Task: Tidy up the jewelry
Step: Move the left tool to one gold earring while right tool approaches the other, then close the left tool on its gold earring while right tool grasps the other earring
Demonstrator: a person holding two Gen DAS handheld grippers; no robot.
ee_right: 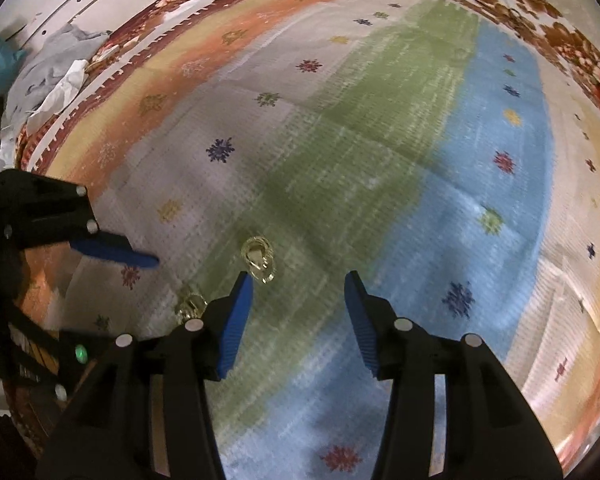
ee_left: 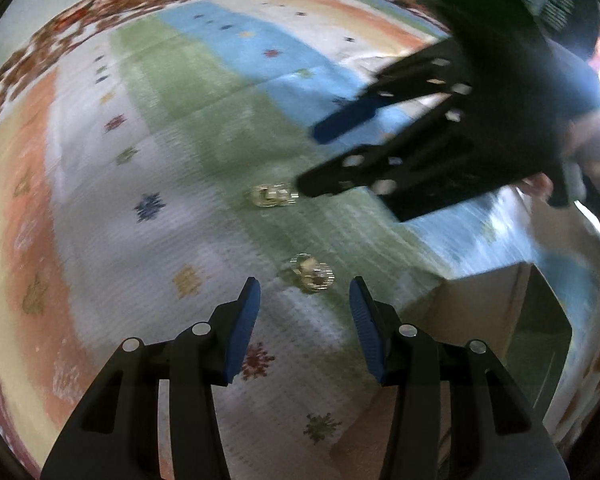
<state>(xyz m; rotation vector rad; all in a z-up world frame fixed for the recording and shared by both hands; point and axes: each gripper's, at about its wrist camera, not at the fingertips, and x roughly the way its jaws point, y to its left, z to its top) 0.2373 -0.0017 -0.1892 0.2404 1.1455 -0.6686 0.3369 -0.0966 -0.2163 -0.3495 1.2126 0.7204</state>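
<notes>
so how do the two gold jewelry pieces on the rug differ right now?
The farther gold piece lies right at the tip of the right claw; the nearer gold piece lies ahead of the open left claw, just beyond its fingertips. In the right wrist view the nearer one is half hidden behind a finger. Both rest untouched on the green stripe.

The rug (ee_right: 340, 140) runs in bands of orange, cream, grey-white, green and blue, dotted with small star motifs, inside a red-brown floral border. Two gold earrings (ee_left: 312, 272) glint. Gripper pads (ee_left: 242, 334) are blue on black fingers.
</notes>
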